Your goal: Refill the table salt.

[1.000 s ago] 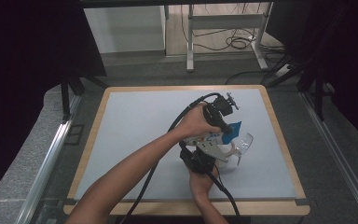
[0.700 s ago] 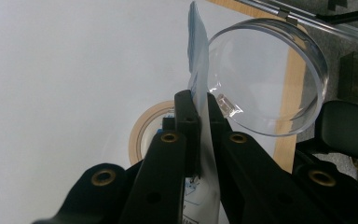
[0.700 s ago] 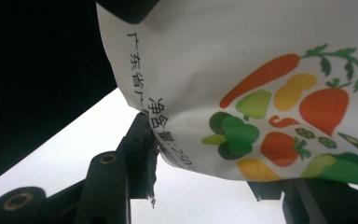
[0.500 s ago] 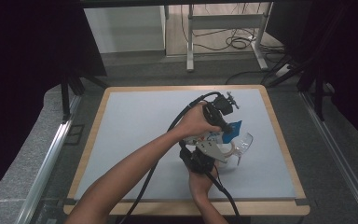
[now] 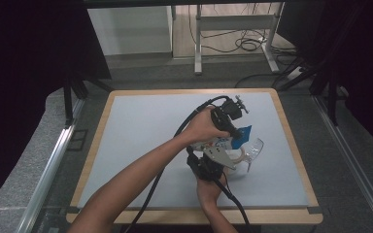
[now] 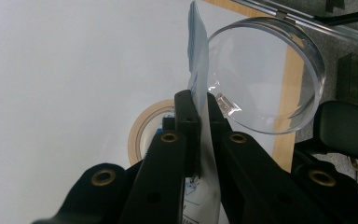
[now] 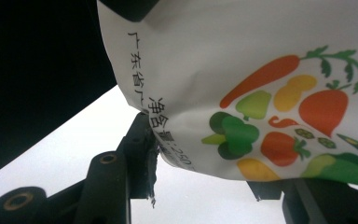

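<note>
Pouch [image 7: 261,93], white with printed vegetables and a blue top edge [image 5: 241,133], hangs above the right-hand middle of the pale counter [image 5: 141,131], gripped by both tools. In the left gripper view the left tool [image 6: 199,100] has its two black jaws pressed together on the thin upper edge of the pouch [image 6: 198,56], the film standing edge-on and rising straight away from the jaws. In the right gripper view the right tool [image 7: 205,184] holds the lower, fuller part of the pouch, its jaws partly apart with the bulging bag between them; a ragged scrap of film hangs at the left jaw, and the right jaw is mostly covered by the bag. From the high view the pouch's long axis runs from the right tool [image 5: 209,162] up and away toward the left tool [image 5: 230,119], blue end pointing to the counter's far right. Just beside that end sits a clear round dish [image 6: 265,79], tilted in the left gripper view, its base hard to make out. A tape roll [image 6: 144,128] lies on the counter below, half hidden by the jaws. Hands and cables cover much of the pouch from above.
</note>
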